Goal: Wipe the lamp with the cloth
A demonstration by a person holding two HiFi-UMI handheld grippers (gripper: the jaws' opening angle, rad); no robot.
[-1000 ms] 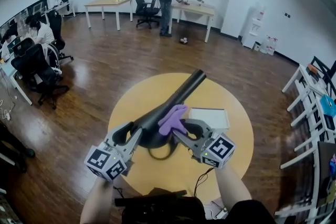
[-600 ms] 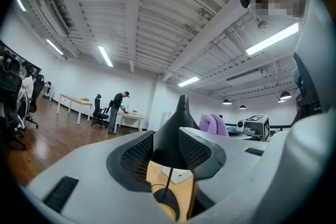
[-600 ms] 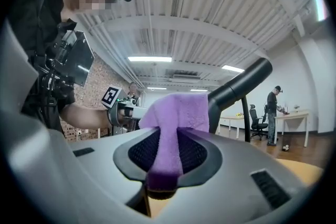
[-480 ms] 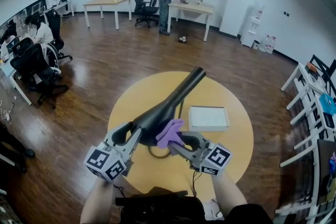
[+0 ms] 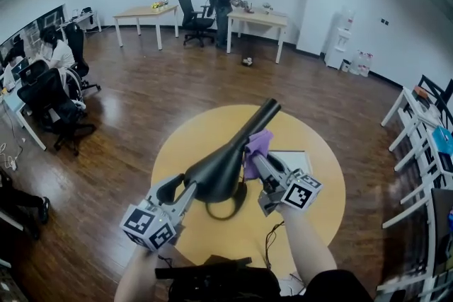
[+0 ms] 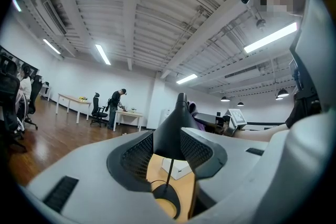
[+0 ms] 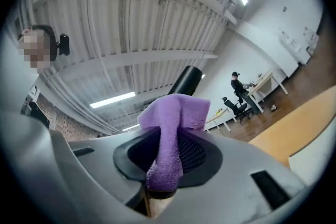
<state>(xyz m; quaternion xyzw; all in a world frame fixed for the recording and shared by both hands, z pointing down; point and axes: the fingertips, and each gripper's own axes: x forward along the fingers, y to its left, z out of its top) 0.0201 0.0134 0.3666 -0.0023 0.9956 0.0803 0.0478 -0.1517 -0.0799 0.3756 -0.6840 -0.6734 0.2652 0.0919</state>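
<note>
The left tool is reaching in level from the lower left of the head view and holding the wide end of the black lamp head between its jaws. In the left gripper view both pads appear to be touching the head's sides, though the dark surfaces are making the contact hard to judge, and the jaws have just been opening a little around it. The lamp's head is tapering away from that tool into a tube that is pointing up and away over the round yellow worktop. Its thin stem is running down to a ring-shaped base that is resting on the worktop.

The right tool is coming in from the right, tilted slightly upward, and its jaws are clamping the purple cloth. The cloth's free end is folding over the jaw tips and lying against the right side of the lamp's tube. A white box is lying on the worktop just behind the right tool, partly hidden by it
</note>
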